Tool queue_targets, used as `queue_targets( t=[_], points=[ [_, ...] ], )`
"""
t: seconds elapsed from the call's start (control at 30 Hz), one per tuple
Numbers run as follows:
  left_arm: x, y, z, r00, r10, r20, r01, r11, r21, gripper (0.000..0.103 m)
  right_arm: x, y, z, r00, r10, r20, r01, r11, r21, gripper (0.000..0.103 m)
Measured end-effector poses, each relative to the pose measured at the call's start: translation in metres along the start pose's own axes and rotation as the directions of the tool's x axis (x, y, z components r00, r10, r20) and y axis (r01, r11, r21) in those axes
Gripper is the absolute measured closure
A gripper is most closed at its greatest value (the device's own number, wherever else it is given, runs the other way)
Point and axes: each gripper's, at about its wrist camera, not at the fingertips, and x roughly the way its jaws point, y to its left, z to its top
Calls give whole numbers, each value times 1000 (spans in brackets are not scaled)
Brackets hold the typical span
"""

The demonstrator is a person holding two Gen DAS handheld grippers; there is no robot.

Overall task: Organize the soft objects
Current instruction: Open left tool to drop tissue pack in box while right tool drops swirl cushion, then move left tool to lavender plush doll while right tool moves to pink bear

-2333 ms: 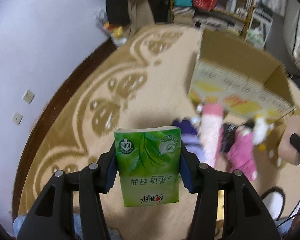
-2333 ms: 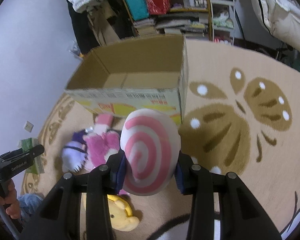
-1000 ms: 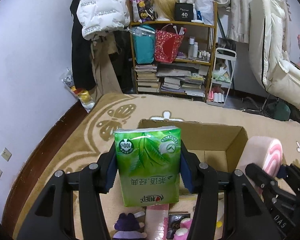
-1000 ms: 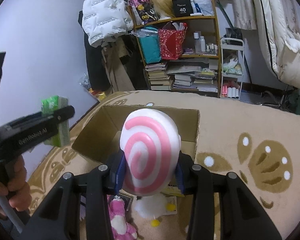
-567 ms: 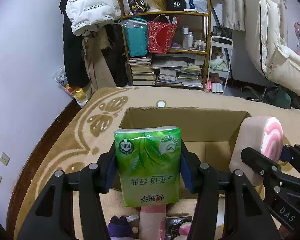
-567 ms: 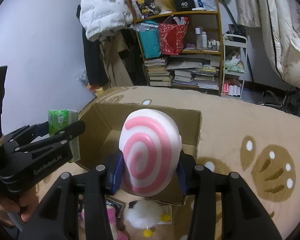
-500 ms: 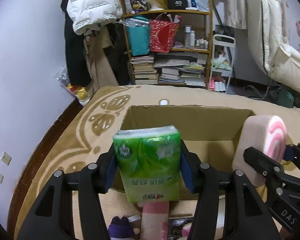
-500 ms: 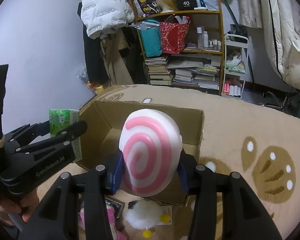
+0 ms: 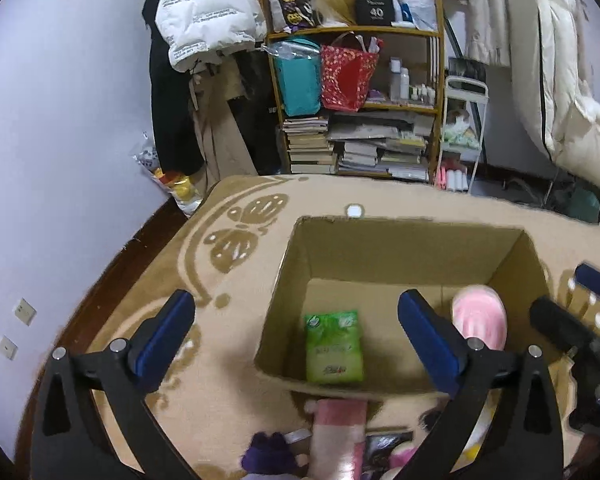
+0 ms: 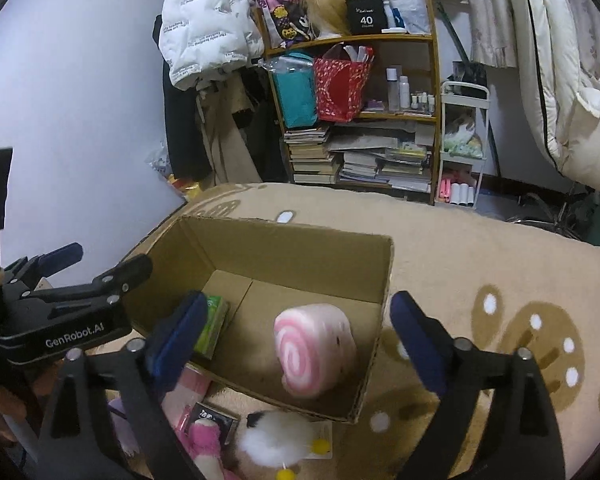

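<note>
While both hand-held grippers (image 9: 296, 334) (image 10: 294, 330) spread open – empty, cardboard box (image 10: 300, 240) holds green tissue pack (image 9: 333, 346), pink swirl cushion (image 10: 314, 350).

An open cardboard box (image 9: 288, 276) sits on a patterned rug (image 10: 480, 248), its top clear from above. Inside, a green tissue pack (image 9: 333, 347) lies at the left and a pink swirl cushion (image 10: 314, 350) at the right, with bare floor between them. Plush toys (image 10: 276, 440) crowd the rug just before the near wall. The rug beyond the box lies open up to the bookshelf (image 9: 356, 100).
</note>
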Motion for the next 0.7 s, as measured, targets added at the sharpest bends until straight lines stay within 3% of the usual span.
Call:
queue_targets(
  t=[0.2,0.7],
  points=[
    [-6,17,-8,998,-14,-61,10,998,-63,2,-8,-2,-2,1000,-4,-6,4,1000,12,2],
    [-22,43,-29,988,17,-156,-24,999,-42,2,-27,20,-27,997,36,-62,-37,999,-22,2]
  ],
)
